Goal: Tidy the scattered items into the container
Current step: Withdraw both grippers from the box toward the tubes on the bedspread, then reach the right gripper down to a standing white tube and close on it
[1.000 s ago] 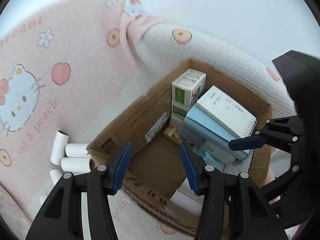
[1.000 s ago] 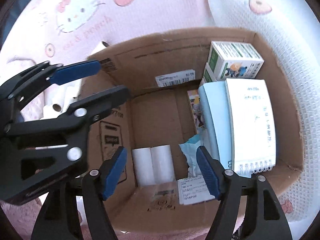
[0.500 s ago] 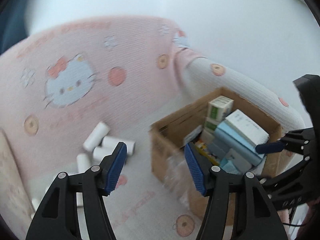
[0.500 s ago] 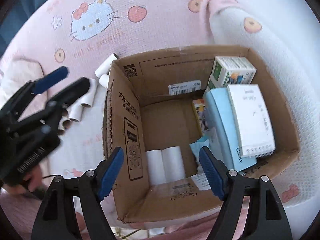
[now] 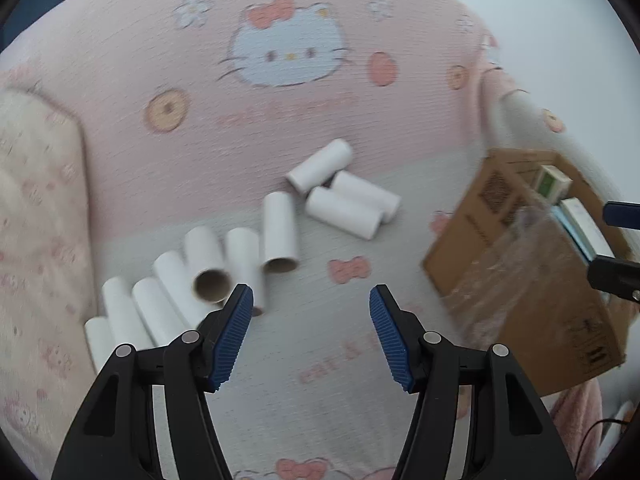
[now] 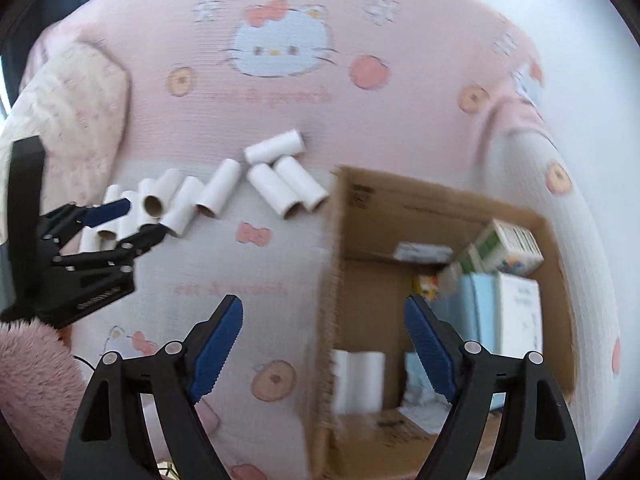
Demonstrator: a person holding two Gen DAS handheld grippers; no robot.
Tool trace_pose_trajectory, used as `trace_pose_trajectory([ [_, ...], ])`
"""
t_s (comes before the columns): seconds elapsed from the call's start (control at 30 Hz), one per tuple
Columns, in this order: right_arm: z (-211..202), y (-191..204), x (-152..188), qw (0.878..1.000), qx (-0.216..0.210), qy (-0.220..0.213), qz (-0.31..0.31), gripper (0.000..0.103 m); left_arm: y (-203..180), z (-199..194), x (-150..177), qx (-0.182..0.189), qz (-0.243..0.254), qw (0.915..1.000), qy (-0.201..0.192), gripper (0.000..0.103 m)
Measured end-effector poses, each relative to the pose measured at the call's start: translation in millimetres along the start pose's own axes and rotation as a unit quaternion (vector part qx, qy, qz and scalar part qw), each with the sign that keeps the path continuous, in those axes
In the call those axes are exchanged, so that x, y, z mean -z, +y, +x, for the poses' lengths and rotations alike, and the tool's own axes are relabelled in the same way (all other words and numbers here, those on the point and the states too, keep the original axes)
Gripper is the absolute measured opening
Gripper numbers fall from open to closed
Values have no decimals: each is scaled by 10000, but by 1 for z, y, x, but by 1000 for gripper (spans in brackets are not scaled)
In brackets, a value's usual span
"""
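Left wrist view: my left gripper (image 5: pixel 311 304) hung over the pink-and-white blanket (image 5: pixel 280 360), fingers spread wide with nothing between them, having just been opening. White paper tubes (image 5: pixel 280 232) lay scattered from 9 to 12 o'clock of the fingertips, the nearest just beside the left finger. Cardboard box (image 5: pixel 532 288) sat at 3 o'clock, blurred. Right wrist view: my right gripper (image 6: pixel 323 314) was also released and empty, jaws just widening, straddling the box's near wall. Inside I saw two tubes (image 6: pixel 360 380), a notebook (image 6: pixel 520 312) and small cartons (image 6: pixel 508 244). Loose tubes lay at 11 o'clock.
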State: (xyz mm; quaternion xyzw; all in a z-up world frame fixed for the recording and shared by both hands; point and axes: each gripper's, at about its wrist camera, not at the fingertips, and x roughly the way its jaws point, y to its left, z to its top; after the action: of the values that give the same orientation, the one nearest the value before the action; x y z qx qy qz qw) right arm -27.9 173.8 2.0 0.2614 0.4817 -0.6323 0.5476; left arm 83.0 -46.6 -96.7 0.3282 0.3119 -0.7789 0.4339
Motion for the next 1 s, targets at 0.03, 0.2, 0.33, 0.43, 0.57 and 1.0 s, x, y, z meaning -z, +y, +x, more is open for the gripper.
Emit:
trace_pose_trajectory([
  [0.03,2,8,-3,9999,-57,-34,-85,82,4,0,1,-21,-42,10000,-14,65],
  [0.2,21,37,-16,9994,-284,15,-177,82,32,3,5,-115,-309,9994,-57,65],
  [0.33,42,60,-25,9990,-345,82,-287,82,47,8,6,-260,-417,9988,10,65],
  [0.43,53,70,-28,9987,-420,107,-275,82,58,10,8,-242,-634,9977,39,65],
  [0.57,66,77,-30,9985,-519,146,-21,82,68,14,8,-212,-805,9965,101,65],
  [1.0,138,79,-31,9863,-1252,330,1021,82,84,30,-1,-528,-762,9956,130,65],
])
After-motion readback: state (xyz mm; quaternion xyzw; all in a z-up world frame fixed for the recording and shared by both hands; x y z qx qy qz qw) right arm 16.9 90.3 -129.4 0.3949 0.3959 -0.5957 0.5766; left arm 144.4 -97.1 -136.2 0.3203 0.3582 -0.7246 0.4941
